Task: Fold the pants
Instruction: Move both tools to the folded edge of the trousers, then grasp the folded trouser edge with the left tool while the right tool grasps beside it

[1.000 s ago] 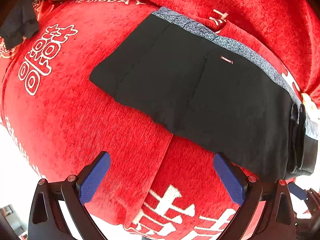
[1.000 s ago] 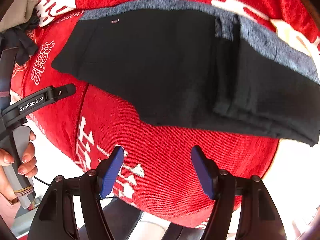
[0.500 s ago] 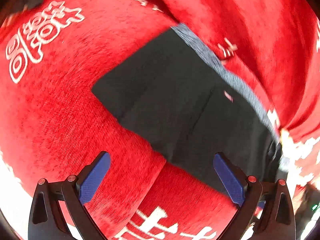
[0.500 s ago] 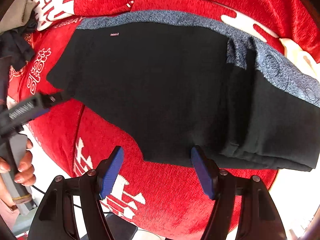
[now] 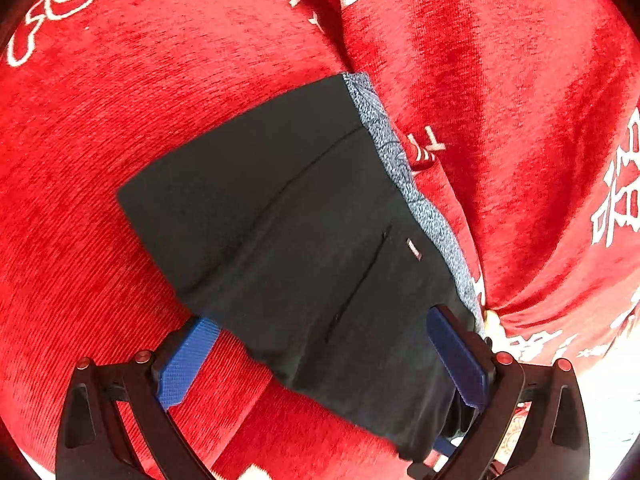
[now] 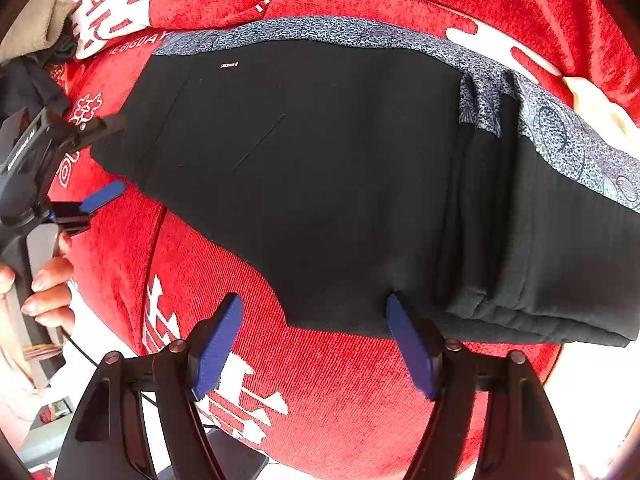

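My two grippers, left gripper (image 5: 320,360) and right gripper (image 6: 316,344), are wide open and hold nothing, so I should pinch the soft, floppy pants (image 6: 320,168) at the near edge, low in the frame.

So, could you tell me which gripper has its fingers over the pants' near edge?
The left gripper: open, straddling the pants. The right gripper mostly faces red cover.

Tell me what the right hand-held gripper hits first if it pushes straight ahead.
Most likely the near hem of the black pants: the open right hand-held gripper already straddles that edge on the red cover. Depth is uncertain.
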A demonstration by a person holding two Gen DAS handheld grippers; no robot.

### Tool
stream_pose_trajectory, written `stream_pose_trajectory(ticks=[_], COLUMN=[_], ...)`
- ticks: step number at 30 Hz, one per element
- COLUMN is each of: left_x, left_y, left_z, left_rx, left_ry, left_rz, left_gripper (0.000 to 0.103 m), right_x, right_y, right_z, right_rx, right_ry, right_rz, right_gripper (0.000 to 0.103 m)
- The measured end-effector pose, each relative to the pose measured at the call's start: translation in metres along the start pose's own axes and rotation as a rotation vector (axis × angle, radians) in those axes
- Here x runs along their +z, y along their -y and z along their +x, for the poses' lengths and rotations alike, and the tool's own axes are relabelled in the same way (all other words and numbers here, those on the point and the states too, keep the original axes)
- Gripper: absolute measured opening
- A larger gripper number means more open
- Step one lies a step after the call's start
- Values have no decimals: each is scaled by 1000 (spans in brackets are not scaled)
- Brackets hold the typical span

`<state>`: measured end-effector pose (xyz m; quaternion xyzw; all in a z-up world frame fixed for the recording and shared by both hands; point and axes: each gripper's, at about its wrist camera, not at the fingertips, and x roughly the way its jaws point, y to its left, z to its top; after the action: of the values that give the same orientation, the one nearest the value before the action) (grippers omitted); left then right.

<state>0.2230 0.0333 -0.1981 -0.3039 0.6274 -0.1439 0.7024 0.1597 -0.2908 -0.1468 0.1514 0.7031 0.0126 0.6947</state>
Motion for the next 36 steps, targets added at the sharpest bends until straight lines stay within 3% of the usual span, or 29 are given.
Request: stream_pose_trajectory(ticks=[5,9,13,15,16,17,18,19,20,22,24,26,29,32,36], left_x=[2,7,16,16,15,13,12,11,11,7,-4,-32,-58,-64,-63], left_y=[8,27,15,14,20,27,31,37,42,52,73,108,128,134,131], left_z=[4,-9,20,21,22,24,24,25,26,26,23,26,32,41,43], left_rx=[-2,-107,-32,-28,9,82,124,194,278,318,405,548,646,690,705], left_ry=[16,65,-2,17,16,24,38,52,59,70,118,209,268,280,274], left_rz=[6,47,21,16,34,52,64,92,133,198,361,641,860,949,957], left_gripper=[103,103,103,103,102,91,72,59,38,34,32,32,32,32,32], right_x=[-2,-3,-4,-4,-5,-5,-5,-6,-6,-3,3,15,48,93,157], right_y=[-2,-4,-5,-7,-8,-9,-10,-11,-11,-10,-7,-2,1,-10,-54], right_z=[0,1,3,5,5,5,4,4,2,-9,-27,-49,-73,-84,-69], right_rx=[-6,-8,-11,-16,-16,-18,-21,-21,-19,4,31,68,160,263,399], right_ry=[7,10,13,14,14,15,15,15,16,30,72,123,148,142,16], right_rz=[-10,-3,-7,-12,-14,-18,-22,-26,-30,-24,-10,7,25,0,-76], right_gripper=[78,78,78,79,80,80,80,80,80,80,80,80,80,81,81])
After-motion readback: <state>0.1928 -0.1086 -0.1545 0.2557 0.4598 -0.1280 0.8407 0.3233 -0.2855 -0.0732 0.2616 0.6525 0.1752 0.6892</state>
